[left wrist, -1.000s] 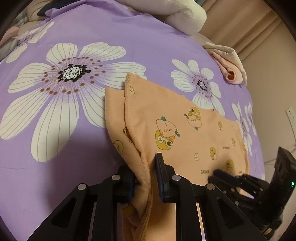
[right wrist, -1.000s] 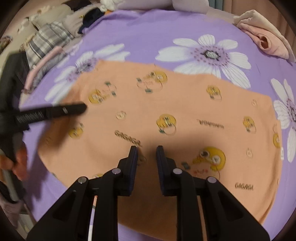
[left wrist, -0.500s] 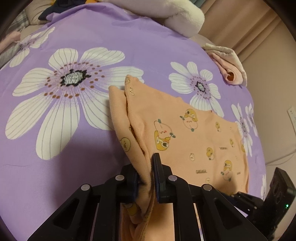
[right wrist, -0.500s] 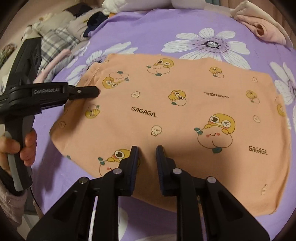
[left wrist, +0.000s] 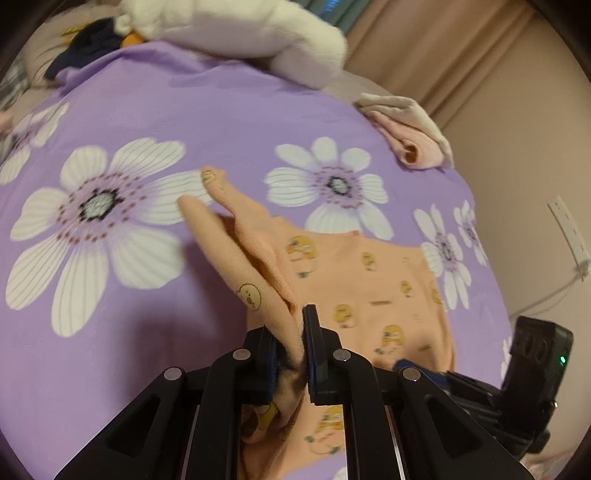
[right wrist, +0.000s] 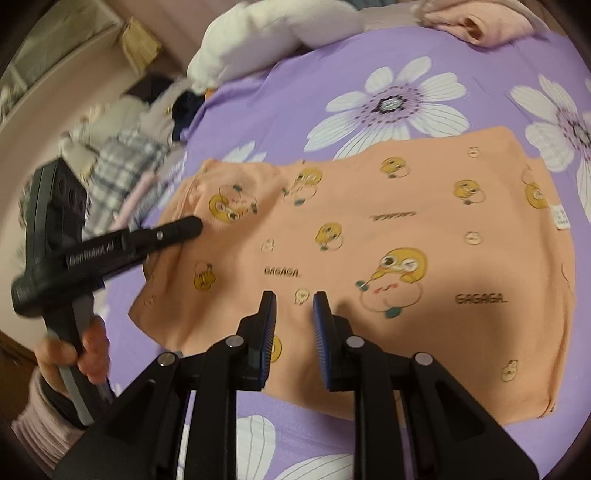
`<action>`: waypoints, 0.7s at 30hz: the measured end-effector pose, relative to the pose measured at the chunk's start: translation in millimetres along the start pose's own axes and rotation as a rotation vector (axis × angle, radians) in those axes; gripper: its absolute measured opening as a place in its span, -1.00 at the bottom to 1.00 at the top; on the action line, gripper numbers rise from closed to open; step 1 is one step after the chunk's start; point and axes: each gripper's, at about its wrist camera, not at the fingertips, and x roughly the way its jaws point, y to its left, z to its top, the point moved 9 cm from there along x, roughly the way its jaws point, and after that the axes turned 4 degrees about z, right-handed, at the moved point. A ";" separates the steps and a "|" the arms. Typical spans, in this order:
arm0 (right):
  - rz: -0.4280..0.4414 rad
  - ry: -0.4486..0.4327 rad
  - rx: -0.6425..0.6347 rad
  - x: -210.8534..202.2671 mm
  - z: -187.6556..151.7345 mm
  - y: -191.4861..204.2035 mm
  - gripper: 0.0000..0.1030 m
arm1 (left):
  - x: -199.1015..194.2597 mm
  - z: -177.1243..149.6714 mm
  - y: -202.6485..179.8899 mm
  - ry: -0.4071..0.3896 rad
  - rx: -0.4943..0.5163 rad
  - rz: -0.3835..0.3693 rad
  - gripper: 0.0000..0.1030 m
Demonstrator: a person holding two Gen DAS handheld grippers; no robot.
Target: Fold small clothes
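An orange garment (left wrist: 369, 288) printed with yellow cartoon figures lies spread on the purple flowered bedsheet (left wrist: 110, 350). My left gripper (left wrist: 293, 325) is shut on its near left edge and holds that part lifted in a raised fold. The right wrist view shows the same garment (right wrist: 369, 240) flat, with the left gripper (right wrist: 184, 227) at its left end, held by a person's hand (right wrist: 85, 354). My right gripper (right wrist: 293, 299) hovers over the garment's near edge, its jaws a little apart with nothing between them. Its tip (left wrist: 402, 363) shows at the lower right of the left wrist view.
A folded pink and cream garment (left wrist: 410, 140) lies at the bed's far right corner. A white plush blanket (left wrist: 258, 33) sits at the head of the bed. Plaid and grey clothes (right wrist: 122, 162) are piled off the bed's left side. The wall carries a socket (left wrist: 569, 229).
The left gripper has risen with the garment's edge, pulling the fold up and narrower. The right gripper has shifted sideways and rolled over the garment, still holding nothing.
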 end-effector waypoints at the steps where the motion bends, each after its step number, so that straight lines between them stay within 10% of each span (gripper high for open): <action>1: 0.013 -0.010 0.018 -3.1 1.4 -2.8 -0.59 | -0.2 1.2 -8.6 -0.002 0.017 -0.005 -0.82; 10: 0.188 -0.092 0.260 -18.9 21.1 -39.6 -0.52 | 30.0 -11.5 -71.4 0.058 0.124 -0.032 -0.82; 16: 0.419 -0.126 0.516 -15.7 28.3 -61.0 0.03 | 65.8 -37.5 -106.1 0.169 0.193 -0.041 -0.82; 21: 0.373 -0.090 0.519 -10.1 27.1 -60.2 0.17 | 61.0 -45.5 -109.3 0.186 0.220 -0.057 -0.82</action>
